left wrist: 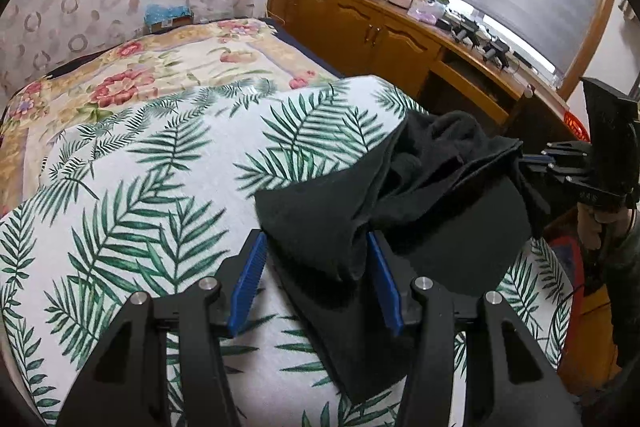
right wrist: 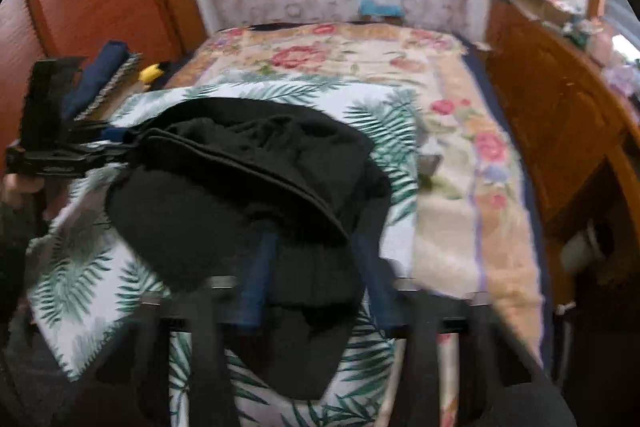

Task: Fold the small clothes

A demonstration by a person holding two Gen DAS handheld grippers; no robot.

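Folding barely begun: the black garment (left wrist: 400,203) lies bunched on the bed (left wrist: 160,155). My left gripper (left wrist: 316,247) has its fingers apart around one fold; my right gripper (right wrist: 312,255) is blurred, fingers seemingly clamped on cloth.

Bed (left wrist: 248,39) carries a floral blanket (left wrist: 168,67) over its far end, up to the patterned-curtain edge. Palm-leaf sheet (left wrist: 132,187) lies on the near end, overlapping the blanket. Black garment (left wrist: 420,187) sits bunched on the palm-leaf sheet at the cabinet-side edge, partly lifted off it. Small blue box (left wrist: 168,15) at the far edge, by the curtain.
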